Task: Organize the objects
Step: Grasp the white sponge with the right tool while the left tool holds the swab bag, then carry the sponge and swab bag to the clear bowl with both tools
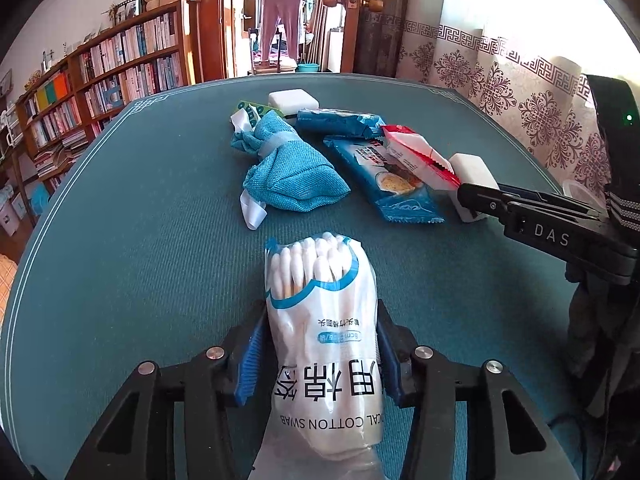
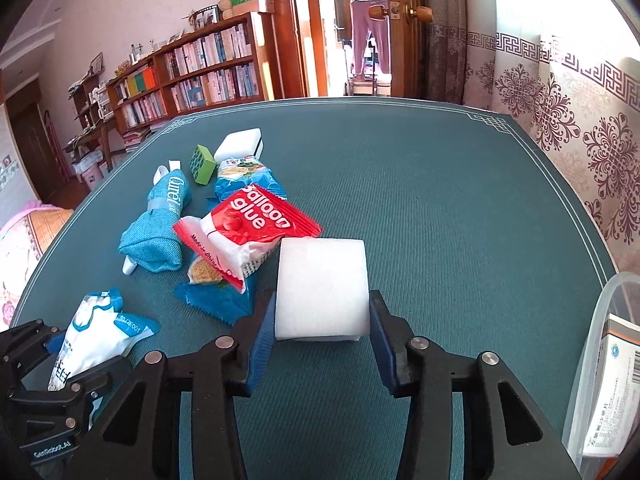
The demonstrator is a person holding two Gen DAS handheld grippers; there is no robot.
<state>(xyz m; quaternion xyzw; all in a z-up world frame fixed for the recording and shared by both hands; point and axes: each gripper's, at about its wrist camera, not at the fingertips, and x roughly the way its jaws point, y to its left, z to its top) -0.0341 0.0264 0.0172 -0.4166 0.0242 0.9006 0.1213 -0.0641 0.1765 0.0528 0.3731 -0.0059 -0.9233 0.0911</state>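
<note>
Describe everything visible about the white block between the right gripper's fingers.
The white block is a plain, matte, foam-like slab with rounded edges and no print. It rests on the green table mat, its near end between the right gripper's blue pads, which press its sides. Its far left corner meets the red balloon glue packet.

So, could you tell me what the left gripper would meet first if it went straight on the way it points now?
Probably the blue cloth pouch. The left gripper, shut on the bag of cotton swabs, points down across bare green table towards it; depth is unclear, so the bag's tip might touch the table first.
</note>
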